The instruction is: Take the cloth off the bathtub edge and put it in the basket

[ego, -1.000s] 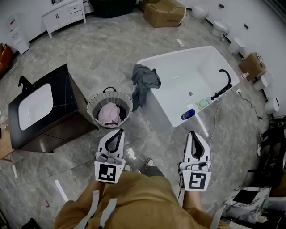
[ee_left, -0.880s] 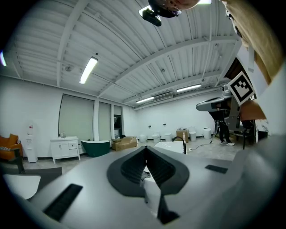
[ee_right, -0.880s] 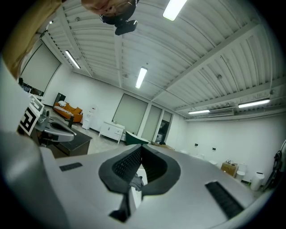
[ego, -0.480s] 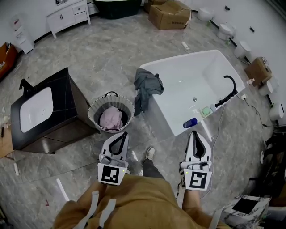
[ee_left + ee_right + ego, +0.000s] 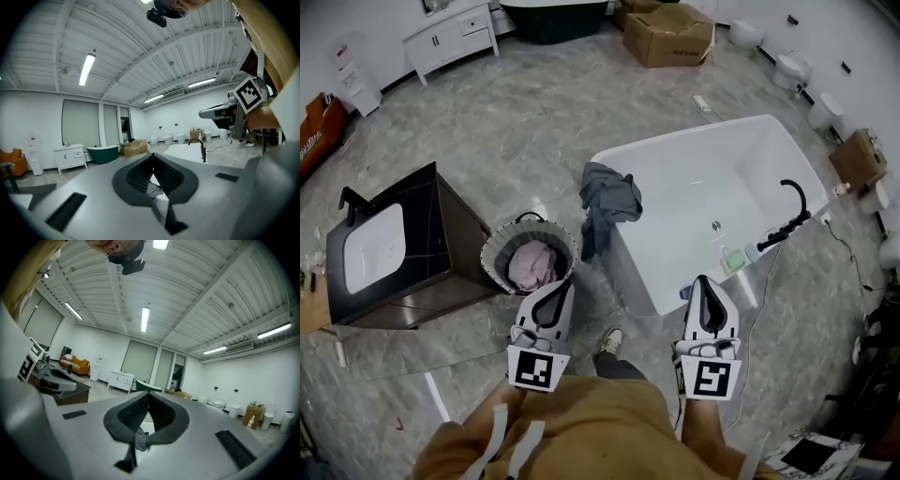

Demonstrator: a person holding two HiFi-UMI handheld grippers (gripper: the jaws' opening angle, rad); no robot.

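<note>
A grey cloth (image 5: 609, 201) hangs over the near-left corner of the white bathtub (image 5: 741, 169). Left of it on the floor stands a round basket (image 5: 499, 246) with a pink cloth (image 5: 529, 263) inside. My left gripper (image 5: 564, 285) is shut and empty, just in front of the basket. My right gripper (image 5: 703, 280) is shut and empty too, by the tub's near side. In the left gripper view the shut gripper (image 5: 153, 157) points at the cloth (image 5: 153, 190). The right gripper (image 5: 148, 393) also faces the cloth (image 5: 140, 439).
A dark vanity with a white sink (image 5: 375, 247) stands left of the basket. A black faucet (image 5: 789, 211) and small bottles (image 5: 734, 259) sit on the tub's right rim. A cardboard box (image 5: 668, 34) and white cabinet (image 5: 455, 37) are at the back. My shoe (image 5: 609, 339) is between the grippers.
The person has stepped forward, so the basket and tub corner now lie closer to both grippers. Both grippers stay shut and empty.
</note>
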